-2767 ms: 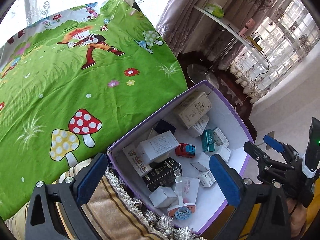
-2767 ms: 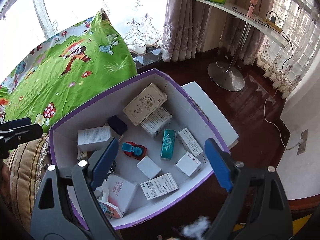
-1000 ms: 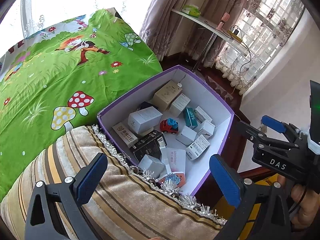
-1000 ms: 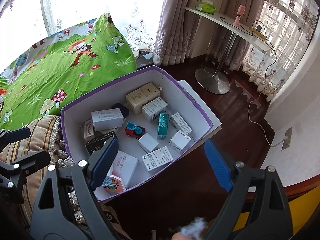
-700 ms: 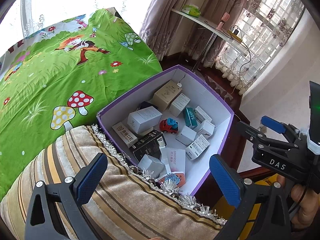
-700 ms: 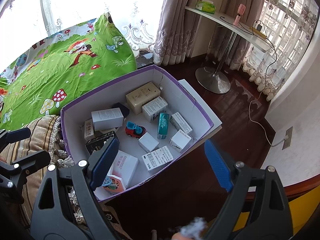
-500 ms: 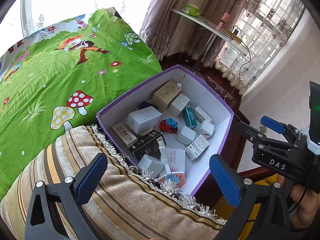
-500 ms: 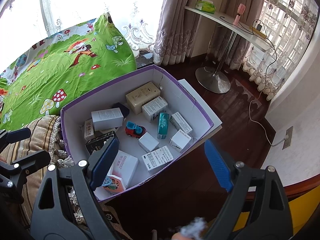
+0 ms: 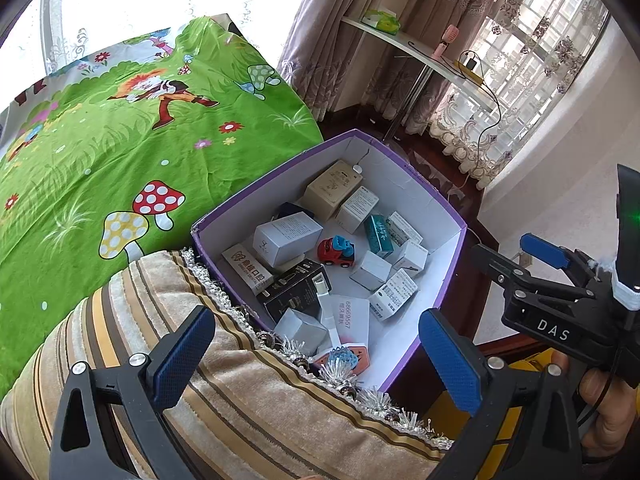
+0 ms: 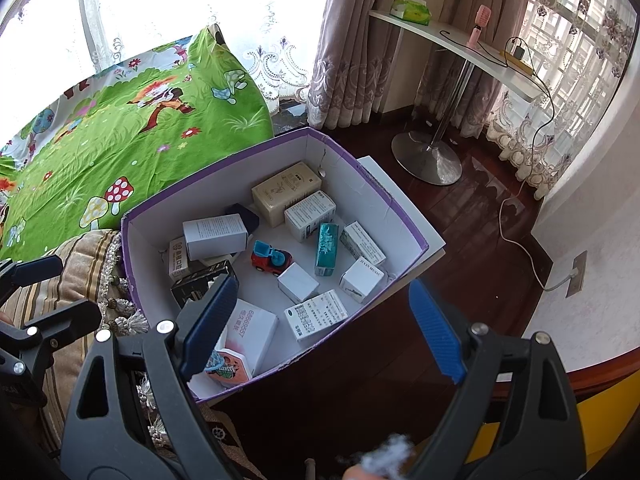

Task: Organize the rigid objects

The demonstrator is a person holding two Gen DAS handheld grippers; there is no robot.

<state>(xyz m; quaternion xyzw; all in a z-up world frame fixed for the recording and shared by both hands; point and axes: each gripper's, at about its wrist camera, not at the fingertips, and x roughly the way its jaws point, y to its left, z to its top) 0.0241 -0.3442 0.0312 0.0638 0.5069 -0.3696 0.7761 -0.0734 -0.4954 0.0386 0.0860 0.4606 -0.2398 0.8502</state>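
Note:
A purple-rimmed white box (image 9: 454, 268) (image 10: 404, 216) holds several small cartons, a black box (image 9: 294, 294), a teal carton (image 10: 326, 248) and a red and blue toy car (image 9: 336, 251) (image 10: 271, 258). My left gripper (image 9: 320, 356) is open and empty, held back above a striped cushion (image 9: 248, 408), short of the box. My right gripper (image 10: 320, 328) is open and empty, above the box's near edge. It also shows at the right of the left wrist view (image 9: 516, 256).
A green cartoon bedsheet (image 9: 100, 152) (image 10: 120, 128) lies left of the box. A white side table on a metal stand (image 10: 448, 92) with a tissue pack stands by the curtains. Dark wood floor (image 10: 472, 240) with a white cable lies to the right.
Over the last seconds both grippers pulled back and up from the box, so more of the cushion and floor shows. In the last half second nothing has visibly moved.

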